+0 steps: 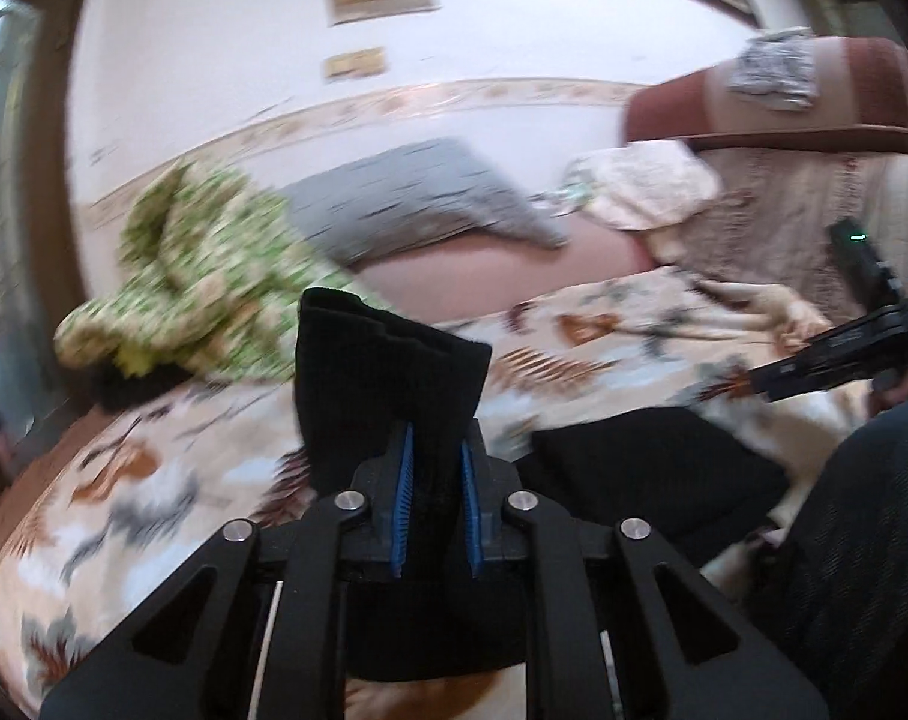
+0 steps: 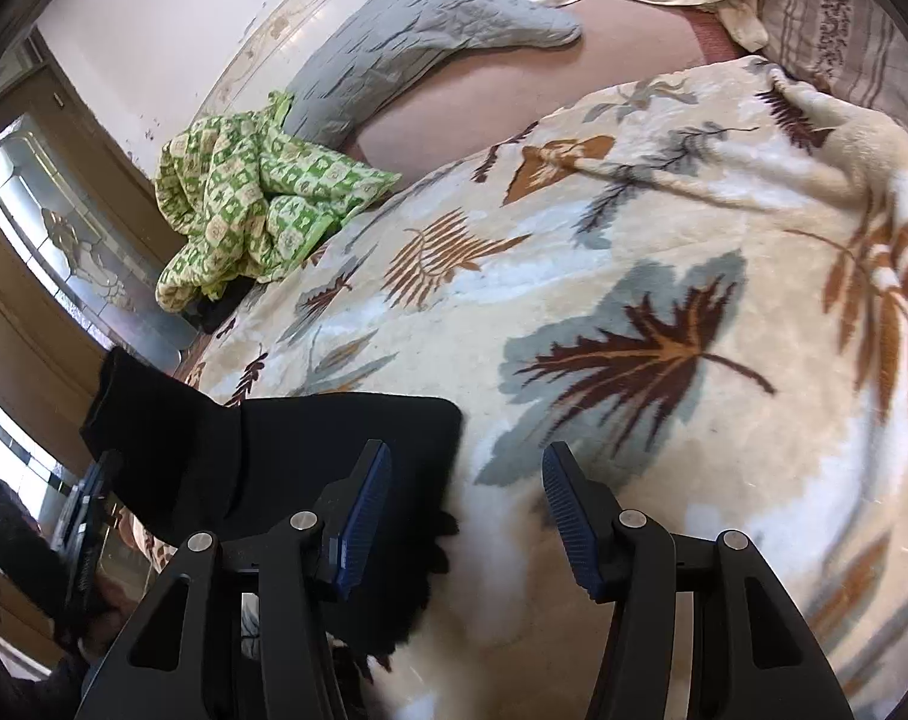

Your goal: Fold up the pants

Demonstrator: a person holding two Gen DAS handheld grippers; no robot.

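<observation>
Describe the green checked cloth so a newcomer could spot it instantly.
Start at the leaf-print blanket covering the bed. At its far edge, by the wall, beside the grey quilted cushion, lies the crumpled green-and-cream checked cloth. It is the only bright green, checked thing there.

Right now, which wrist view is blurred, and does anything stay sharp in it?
Left wrist view: motion-smeared background, the green checked cloth and wall frames streaked; the left gripper and the black pants it clamps stay fairly crisp. Right wrist view: sharp, leaf-print blanket clear, open right gripper in focus; fisheye bending at the edges of both.
</observation>
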